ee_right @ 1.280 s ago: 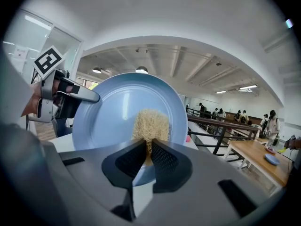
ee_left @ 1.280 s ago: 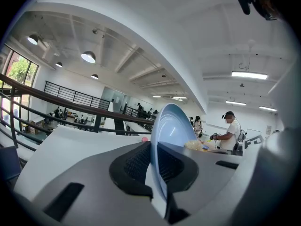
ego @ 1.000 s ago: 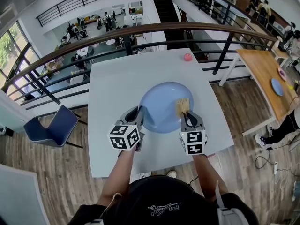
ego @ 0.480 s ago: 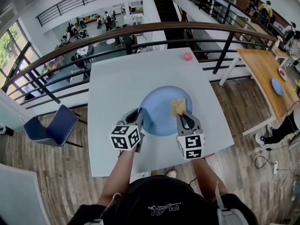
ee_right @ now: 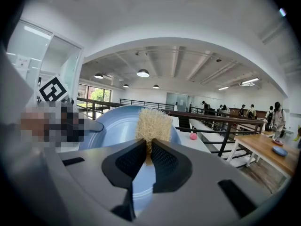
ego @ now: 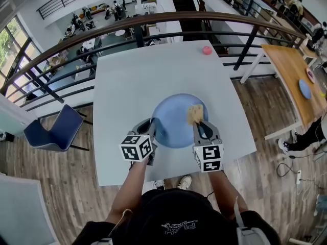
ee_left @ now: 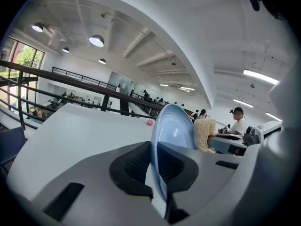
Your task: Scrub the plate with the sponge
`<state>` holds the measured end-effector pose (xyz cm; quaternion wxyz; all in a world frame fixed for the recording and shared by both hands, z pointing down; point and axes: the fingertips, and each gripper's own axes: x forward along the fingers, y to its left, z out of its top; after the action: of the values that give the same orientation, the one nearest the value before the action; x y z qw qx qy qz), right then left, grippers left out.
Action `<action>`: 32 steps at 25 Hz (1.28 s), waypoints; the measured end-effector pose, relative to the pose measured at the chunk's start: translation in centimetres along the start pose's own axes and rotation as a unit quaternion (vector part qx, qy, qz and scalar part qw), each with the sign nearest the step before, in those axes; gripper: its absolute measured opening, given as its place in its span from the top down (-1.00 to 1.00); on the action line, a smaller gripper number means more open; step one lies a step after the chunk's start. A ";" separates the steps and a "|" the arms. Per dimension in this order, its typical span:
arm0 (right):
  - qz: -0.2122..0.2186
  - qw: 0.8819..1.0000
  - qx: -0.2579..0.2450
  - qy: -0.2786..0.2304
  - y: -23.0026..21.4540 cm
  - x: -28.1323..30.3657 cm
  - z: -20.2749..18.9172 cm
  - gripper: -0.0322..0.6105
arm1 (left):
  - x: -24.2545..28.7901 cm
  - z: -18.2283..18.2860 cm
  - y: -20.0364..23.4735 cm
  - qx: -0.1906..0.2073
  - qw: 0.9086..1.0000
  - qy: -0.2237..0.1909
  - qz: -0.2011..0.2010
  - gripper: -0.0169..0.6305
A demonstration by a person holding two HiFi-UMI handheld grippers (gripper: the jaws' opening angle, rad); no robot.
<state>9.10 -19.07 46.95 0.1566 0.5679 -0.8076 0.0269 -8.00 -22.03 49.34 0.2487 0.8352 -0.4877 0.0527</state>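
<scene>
1. My left gripper (ego: 152, 124) has its jaws closed on the left rim of the blue plate (ego: 173, 121). In the left gripper view the rim runs straight between the two jaws, with no gap on either side.
2. My right gripper (ego: 199, 125) has its jaws clamped on the lower edge of the sponge (ego: 194, 113). The pale, fibrous pad sticks out past the jaw tips.
3. The sponge sits over the plate's inner face, toward its far right part. It looks pressed against the blue surface, though I cannot confirm contact from any view.
4. The plate is at the near middle of the white bench (ego: 127, 75), between my two grippers. The right gripper view shows its face tipped up toward that gripper, and I cannot tell whether its underside rests on the bench.
5. Both grippers point away from me across the bench, side by side, with the plate spanning the space between them.
6. A small pink ball (ego: 207, 50) lies near the bench's far right corner, well apart from the plate.
7. A dark railing (ego: 102, 34) curves beyond the far edge, and a blue chair (ego: 53, 131) stands on the wooden floor (ego: 66, 188) to the left.
</scene>
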 end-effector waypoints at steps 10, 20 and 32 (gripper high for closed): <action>0.015 0.999 0.014 0.049 0.9 1.6 -4.3 0.76 | 1.6 -8.3 3.1 -0.076 0.994 0.078 0.014 0.86; 0.028 0.995 0.025 0.089 1.9 2.7 -8.6 0.76 | 2.0 -16.7 5.6 -0.134 0.978 0.155 0.038 0.86; 0.044 0.992 0.028 0.118 2.4 3.9 -11.0 0.76 | 2.6 -20.8 6.9 -0.166 0.963 0.205 0.051 0.86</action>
<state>8.12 -19.34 58.87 0.2330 0.5290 -0.8067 0.1231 -9.30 -17.11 70.84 0.4753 0.7278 -0.4698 0.1541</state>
